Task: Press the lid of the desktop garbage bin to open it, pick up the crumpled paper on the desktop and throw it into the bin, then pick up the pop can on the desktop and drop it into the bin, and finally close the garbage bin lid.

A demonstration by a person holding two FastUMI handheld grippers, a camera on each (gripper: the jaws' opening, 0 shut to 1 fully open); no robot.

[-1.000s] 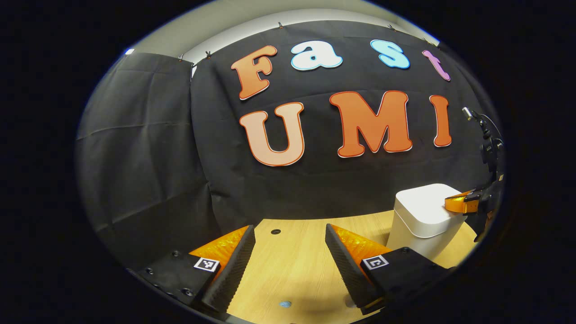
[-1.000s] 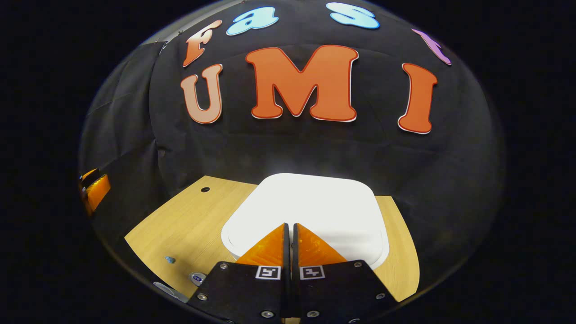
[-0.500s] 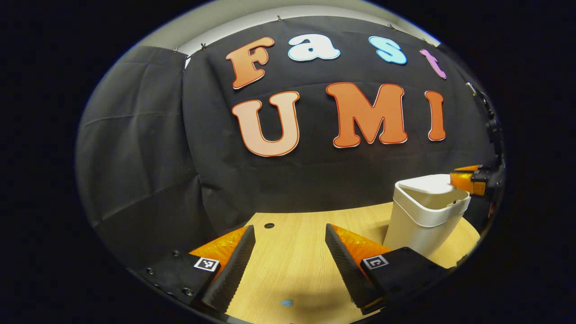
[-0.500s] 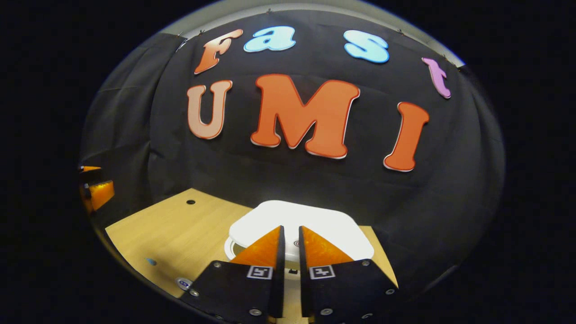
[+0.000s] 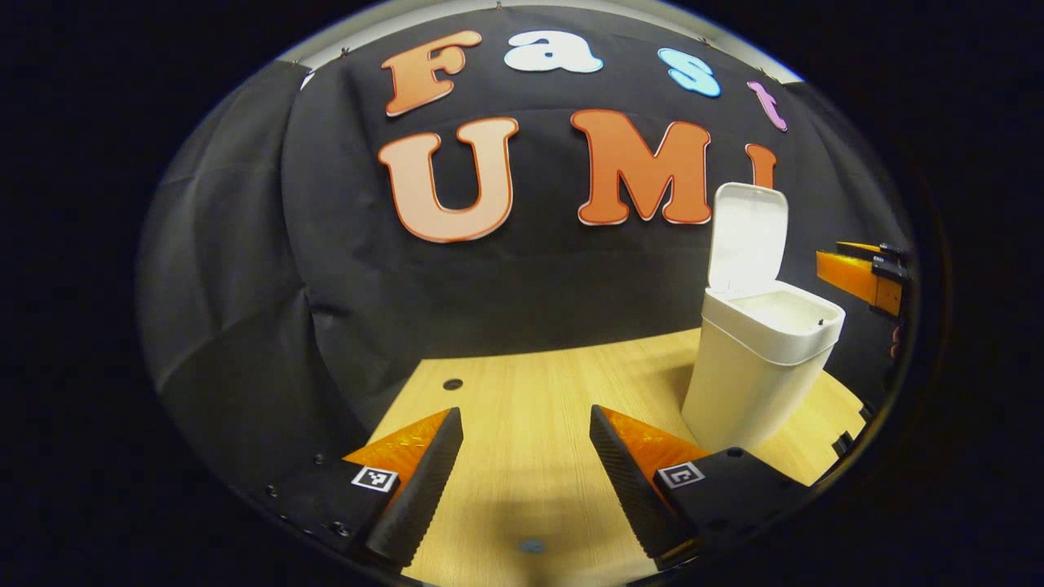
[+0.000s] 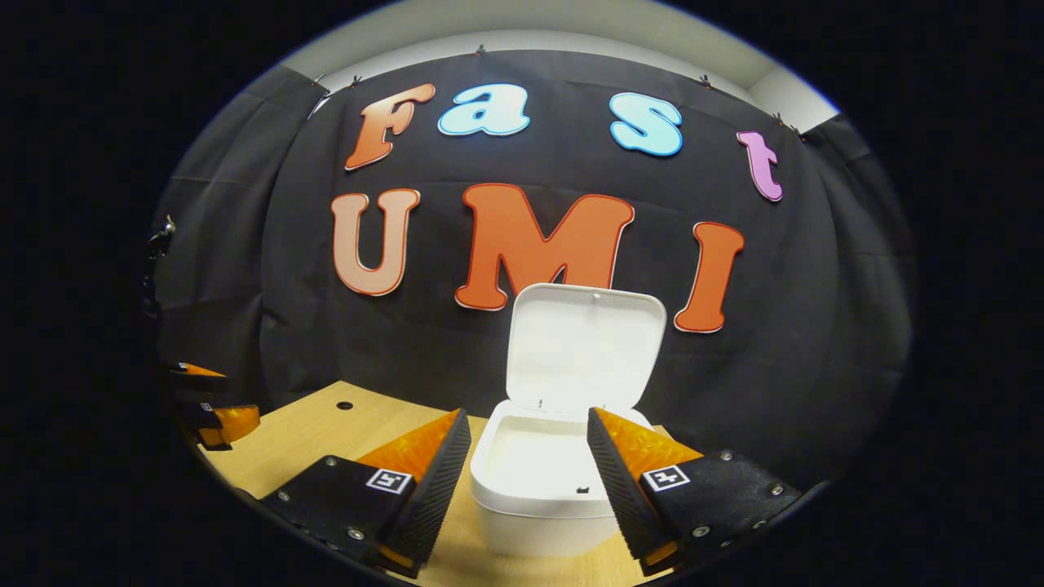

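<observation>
Standing upright on the pale wood-grain table (image 5: 522, 424), the white plastic bin (image 6: 534, 497) is a smooth, rounded-corner box tapering toward its base, long axis vertical, mouth facing up. Its lid (image 6: 581, 346) is hinged at the far edge and stands near vertical, its hollow underside facing the right gripper (image 6: 528, 469), whose ribbed fingers are spread apart just in front of the rim. Left gripper (image 5: 526, 469) hangs over bare table left of the bin, fingers spread, nothing between them.

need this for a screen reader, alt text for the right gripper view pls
A white desktop bin stands on a wooden table with its lid flipped upright. The right tongs hang open in front of it, empty.
</observation>
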